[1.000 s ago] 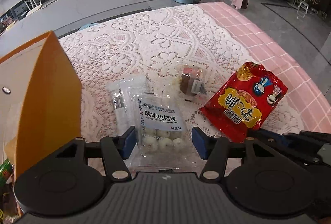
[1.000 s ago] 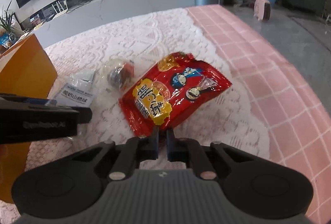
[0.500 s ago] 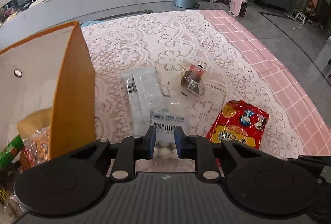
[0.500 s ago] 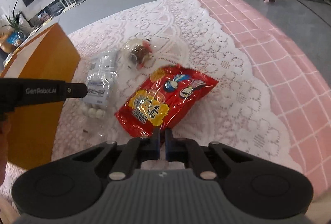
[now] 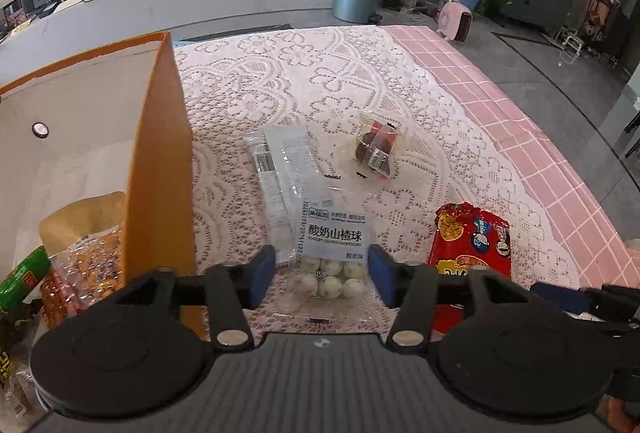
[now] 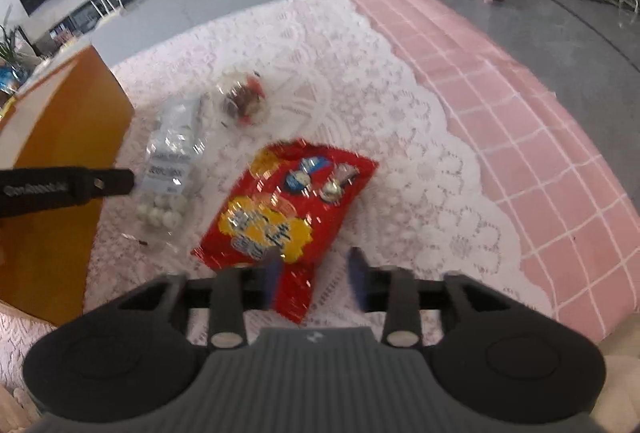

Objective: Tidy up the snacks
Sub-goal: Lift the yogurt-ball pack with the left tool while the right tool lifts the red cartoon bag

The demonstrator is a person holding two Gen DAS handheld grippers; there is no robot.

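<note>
I count three snacks out on the lace tablecloth (image 5: 304,73) and several already packed, so I judge the job partly done. The orange box (image 5: 160,161) stands open at the left, and inside it I see a brown pouch (image 5: 84,221), a crinkly clear bag (image 5: 92,265) and a green packet (image 5: 24,277) lying together at the bottom.

My left gripper (image 5: 322,275) hangs over the near end of the yogurt hawthorn ball pack (image 5: 328,237). Its jaws are opening and stand apart on either side of the pack's white balls, with the pads clear of the film, so nothing is held. That pack lies flat just beside the box wall.

My right gripper (image 6: 314,279) is also opening; the near corner of the red snack bag (image 6: 280,209) sits between the blue pads. This view is smeared, so I can't be sure, but the left pad seems to overlap the bag's edge without pinching it. The bag rests on the cloth to the right of the hawthorn pack.

Further back, the small clear-wrapped sweet (image 5: 374,149) lies alone, untouched.

What's left, as I read it: all three loose items must go into the box.
</note>
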